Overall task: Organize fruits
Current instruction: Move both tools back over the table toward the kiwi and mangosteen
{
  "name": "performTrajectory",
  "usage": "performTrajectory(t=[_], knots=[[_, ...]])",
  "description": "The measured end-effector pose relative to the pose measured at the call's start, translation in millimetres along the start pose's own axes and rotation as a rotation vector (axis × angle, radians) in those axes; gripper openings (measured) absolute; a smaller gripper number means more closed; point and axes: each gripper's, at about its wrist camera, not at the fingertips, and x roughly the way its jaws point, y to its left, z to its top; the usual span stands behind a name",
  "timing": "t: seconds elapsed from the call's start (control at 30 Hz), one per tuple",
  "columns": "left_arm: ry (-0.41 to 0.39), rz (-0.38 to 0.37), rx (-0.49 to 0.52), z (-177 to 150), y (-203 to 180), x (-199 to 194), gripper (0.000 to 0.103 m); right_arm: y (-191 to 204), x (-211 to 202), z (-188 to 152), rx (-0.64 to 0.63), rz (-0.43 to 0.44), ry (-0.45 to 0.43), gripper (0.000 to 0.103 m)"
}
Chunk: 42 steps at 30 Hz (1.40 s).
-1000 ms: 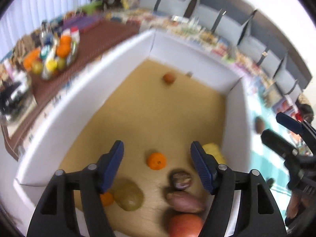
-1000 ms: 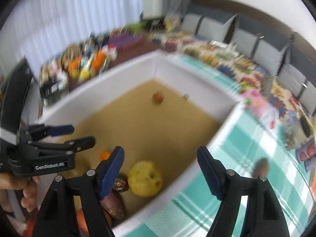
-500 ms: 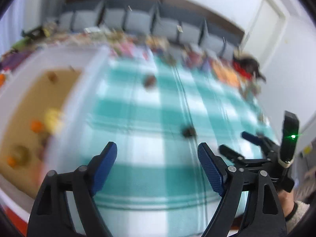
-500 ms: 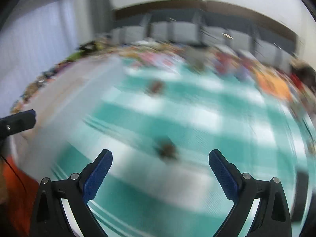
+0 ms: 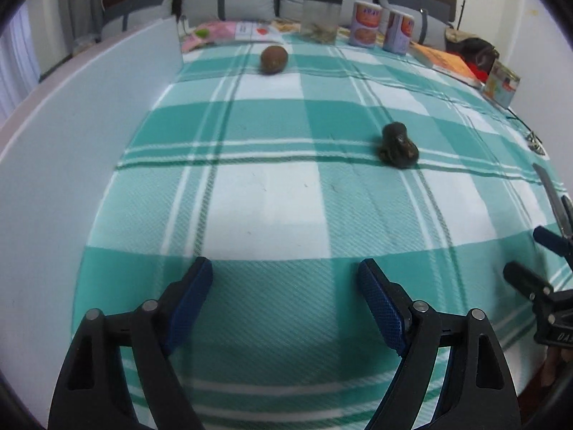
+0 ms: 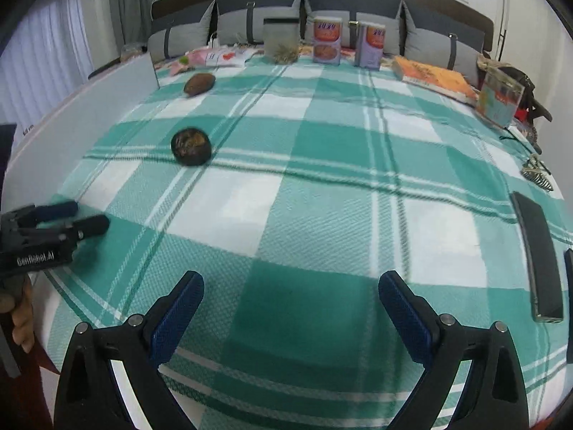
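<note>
Two fruits lie on the green-and-white checked cloth. A dark wrinkled fruit sits mid-cloth, and a brown oval fruit lies farther back near the end of the white box wall. My left gripper hangs open over bare cloth, well short of the dark fruit. My right gripper is open too, with nothing between its fingers, to the right of and nearer than both fruits.
At the back stand two printed tins, a clear container and an orange book. A dark phone and keys lie at the right edge. Grey cushions line the far side.
Both grippers have swung away from above the white box holding several fruits and now look over the checked cloth. Both pairs of jaws stand wider than before.
</note>
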Motion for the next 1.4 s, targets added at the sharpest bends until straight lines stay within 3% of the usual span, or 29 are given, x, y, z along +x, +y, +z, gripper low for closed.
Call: performTrajectory(t=[0.2,0.27,1.4], knots=[[-0.014,0.013,0.012,-2.5,-1.5,3.9,0.094,2.3,3.3,-7.7,-0.012,-0.021,0.002,0.099],[-0.023,0.016,0.016,-4.0,-2.1,3.5,0.094,1.0,4.3,-9.9,-0.002,-0.026,-0.006,0.103],[-0.029,0.024,0.020,-5.4,-2.9,3.1,0.095,0.8,5.1,-10.3,0.002,-0.025,-0.016,0.103]])
